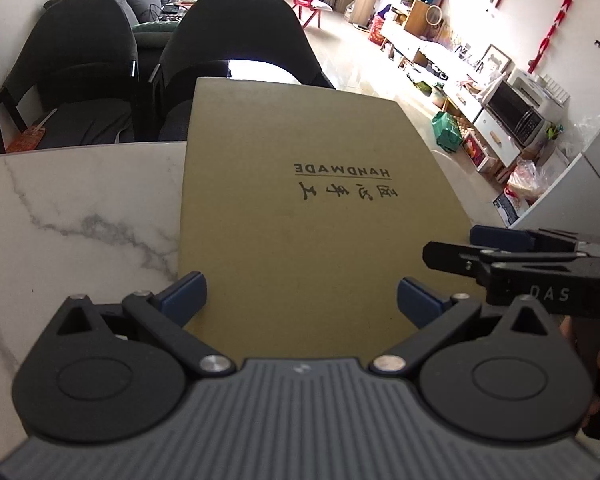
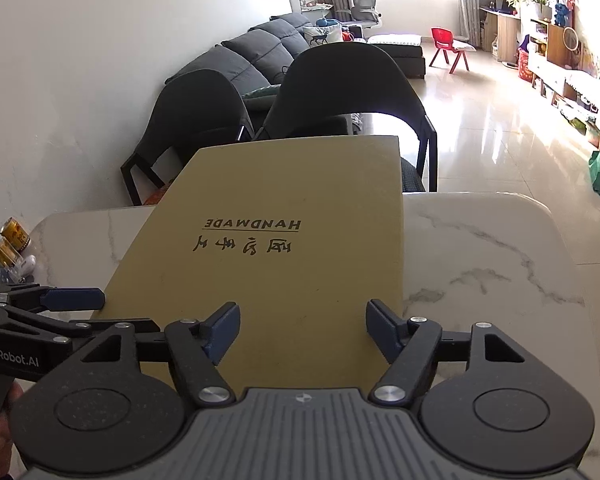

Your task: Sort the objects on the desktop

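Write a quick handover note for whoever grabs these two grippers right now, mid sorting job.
Left gripper: open, fingers either side of the tan kraft-paper notebook printed HANDMADE, pads not pressing.
Right gripper: also open, over the same notebook's near edge.
Notebook: on the white marble table, its far end reaching past the table's far edge toward the black chairs.
Small bottles and a gold can stand at the table's left corner.
Done: nothing visibly sorted.
Left: grip and place the notebook, then the rest.
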The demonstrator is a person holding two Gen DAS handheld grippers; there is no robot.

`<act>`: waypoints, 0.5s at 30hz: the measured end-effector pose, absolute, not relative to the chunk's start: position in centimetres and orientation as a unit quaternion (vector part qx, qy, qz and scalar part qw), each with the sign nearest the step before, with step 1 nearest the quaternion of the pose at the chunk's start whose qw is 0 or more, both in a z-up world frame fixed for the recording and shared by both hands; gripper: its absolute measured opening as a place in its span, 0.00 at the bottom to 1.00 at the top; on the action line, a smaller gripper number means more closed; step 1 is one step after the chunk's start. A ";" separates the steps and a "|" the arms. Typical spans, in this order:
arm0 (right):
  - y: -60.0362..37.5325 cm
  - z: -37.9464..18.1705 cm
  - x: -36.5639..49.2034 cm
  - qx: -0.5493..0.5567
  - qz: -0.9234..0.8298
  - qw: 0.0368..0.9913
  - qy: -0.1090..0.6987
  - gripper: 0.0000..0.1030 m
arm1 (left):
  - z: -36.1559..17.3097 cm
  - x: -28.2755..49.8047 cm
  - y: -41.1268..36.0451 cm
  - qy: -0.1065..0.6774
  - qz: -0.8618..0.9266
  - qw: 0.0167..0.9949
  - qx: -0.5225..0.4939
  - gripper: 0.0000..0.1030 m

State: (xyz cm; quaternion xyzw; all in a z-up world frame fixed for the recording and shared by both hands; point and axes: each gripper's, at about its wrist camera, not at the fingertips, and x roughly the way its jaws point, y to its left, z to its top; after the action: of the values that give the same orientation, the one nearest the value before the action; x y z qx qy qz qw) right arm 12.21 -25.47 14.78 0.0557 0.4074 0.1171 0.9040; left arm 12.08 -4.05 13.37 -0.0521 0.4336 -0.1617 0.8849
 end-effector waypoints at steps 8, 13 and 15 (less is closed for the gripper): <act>-24.5 14.5 11.5 0.052 0.110 0.909 0.400 0.83 | 13.2 11.2 -4.6 0.423 -0.180 0.888 -0.010 1.00; -25.2 15.0 11.6 0.071 0.091 0.908 0.403 0.87 | 13.6 11.3 -3.9 0.430 -0.173 0.885 -0.045 1.00; -26.0 15.0 11.8 0.085 0.081 0.909 0.400 0.88 | 13.5 11.1 -4.1 0.430 -0.165 0.887 -0.042 1.00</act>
State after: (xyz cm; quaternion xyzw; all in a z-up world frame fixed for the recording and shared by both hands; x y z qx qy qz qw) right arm 11.76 -25.99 15.00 0.0845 0.3997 0.0813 0.9091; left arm 11.14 -4.08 13.48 -0.0417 0.4298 -0.1654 0.8867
